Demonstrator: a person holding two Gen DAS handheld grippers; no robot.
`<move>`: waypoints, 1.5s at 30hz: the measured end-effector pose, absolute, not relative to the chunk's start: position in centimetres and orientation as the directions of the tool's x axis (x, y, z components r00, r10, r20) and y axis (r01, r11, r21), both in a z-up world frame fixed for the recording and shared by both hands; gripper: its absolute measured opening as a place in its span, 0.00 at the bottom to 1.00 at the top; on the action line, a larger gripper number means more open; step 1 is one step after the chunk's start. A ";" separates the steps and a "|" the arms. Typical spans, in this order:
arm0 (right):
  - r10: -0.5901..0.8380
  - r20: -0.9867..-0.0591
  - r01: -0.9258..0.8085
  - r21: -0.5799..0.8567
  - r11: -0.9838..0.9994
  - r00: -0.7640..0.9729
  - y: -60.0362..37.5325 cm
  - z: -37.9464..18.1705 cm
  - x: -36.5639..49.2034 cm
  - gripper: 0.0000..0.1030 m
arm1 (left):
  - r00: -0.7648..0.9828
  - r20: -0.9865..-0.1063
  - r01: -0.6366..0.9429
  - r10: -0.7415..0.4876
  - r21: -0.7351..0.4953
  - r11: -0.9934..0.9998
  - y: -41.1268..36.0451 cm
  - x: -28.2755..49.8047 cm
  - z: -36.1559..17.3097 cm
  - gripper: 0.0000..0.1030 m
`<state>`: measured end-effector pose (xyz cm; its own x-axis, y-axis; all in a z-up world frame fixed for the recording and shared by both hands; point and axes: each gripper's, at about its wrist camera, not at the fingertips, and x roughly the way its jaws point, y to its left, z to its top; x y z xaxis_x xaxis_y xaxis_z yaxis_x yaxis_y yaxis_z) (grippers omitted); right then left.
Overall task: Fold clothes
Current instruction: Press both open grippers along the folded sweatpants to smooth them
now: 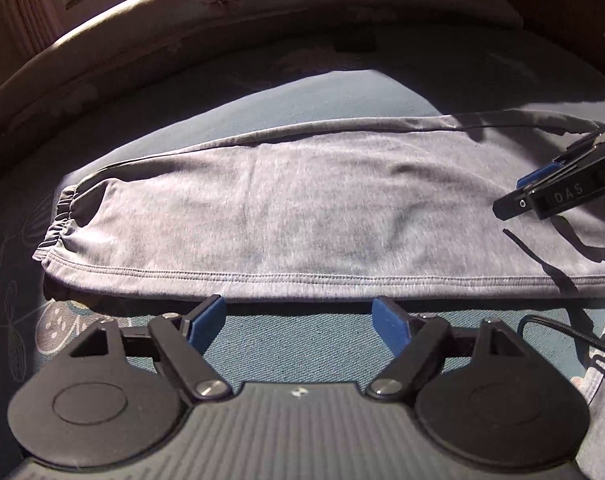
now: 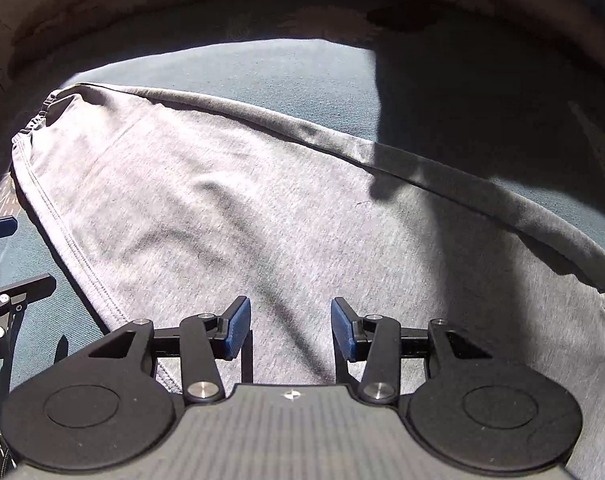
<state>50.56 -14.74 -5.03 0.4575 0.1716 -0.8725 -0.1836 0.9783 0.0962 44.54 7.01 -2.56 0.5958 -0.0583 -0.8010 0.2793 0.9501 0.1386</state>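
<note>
A grey knit garment (image 1: pixel 302 216), folded into a long flat panel with a double-stitched hem, lay on a teal woven bed cover (image 1: pixel 294 344). The left gripper (image 1: pixel 300 320) stood spread before the hem; the right gripper (image 2: pixel 291 326) hovered spread over the fabric, holding nothing

The grey garment (image 1: pixel 302 216) lies flat on a blue-green woven surface, spread lengthwise in a long folded band. It is a heathered light-grey knit, partly sunlit and partly under hard shadows. A double-stitched hem (image 1: pixel 222 276) runs along its near edge in the left wrist view. At its left end a gathered, elasticated edge (image 1: pixel 60 216) bunches up. Along the far side the fabric is rolled over into a narrow ridge (image 2: pixel 442 176). Shallow wrinkles (image 2: pixel 230 216) cross the middle of the cloth; otherwise it lies smooth.
</note>
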 end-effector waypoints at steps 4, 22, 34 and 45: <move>0.230 -0.848 -0.222 0.137 0.965 0.477 -13.8 -3.7 49.1 0.48 | 0.600 -0.797 0.268 -0.068 0.120 0.956 6.7 43.4 -1.6 0.78; -0.090 -0.831 0.040 -0.081 0.996 0.548 -24.5 -6.4 54.4 0.59 | 0.580 -0.805 0.302 -0.124 0.072 0.951 3.1 44.2 -2.1 0.78; -0.028 -0.846 -0.003 -0.035 0.999 0.532 -22.7 -6.2 57.8 0.65 | 0.568 -0.783 0.412 -0.254 0.003 0.911 0.7 47.0 -3.6 0.78; 0.000 -0.842 -0.047 -0.030 0.998 0.539 -19.3 -6.1 60.9 0.71 | 0.453 -0.839 0.403 -0.300 -0.107 0.909 2.5 48.1 -5.9 0.81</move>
<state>60.89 -19.33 -6.12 0.5388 -0.0001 -0.8424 -0.0469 0.9984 -0.0301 48.06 2.53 -5.87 0.4532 -0.2998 -0.8395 0.4033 0.9088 -0.1068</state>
